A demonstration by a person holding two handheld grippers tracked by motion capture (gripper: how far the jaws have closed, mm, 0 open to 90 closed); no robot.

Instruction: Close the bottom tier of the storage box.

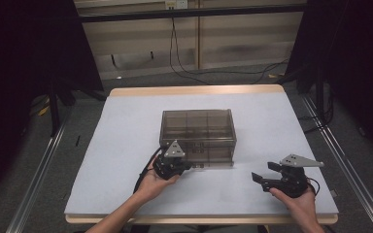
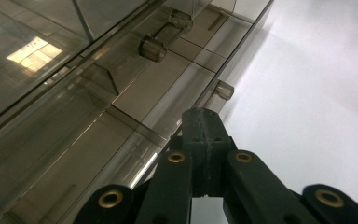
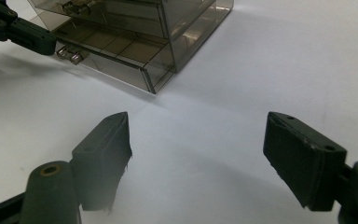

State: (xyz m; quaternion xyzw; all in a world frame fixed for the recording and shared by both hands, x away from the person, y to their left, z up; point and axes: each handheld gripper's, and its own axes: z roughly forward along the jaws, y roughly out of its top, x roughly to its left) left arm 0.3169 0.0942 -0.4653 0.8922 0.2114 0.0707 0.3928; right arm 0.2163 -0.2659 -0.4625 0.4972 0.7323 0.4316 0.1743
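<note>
Left tongs point(image 2: 204, 135) closed at drawer box point(image 1: 197, 133), right tongs point(image 1: 262, 175) apart.

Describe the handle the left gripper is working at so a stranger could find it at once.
On the white table stands a smoky clear drawer box. Its bottom drawer sits slightly pulled out. The lower handle, a clear bar, meets the left gripper; the upper handle sits free.

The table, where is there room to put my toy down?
Bare table lies left of the clear drawer box, right of it, and behind it. The front is crowded: the left gripper sits at the box's drawers, and the right gripper hovers near the front right corner.
</note>
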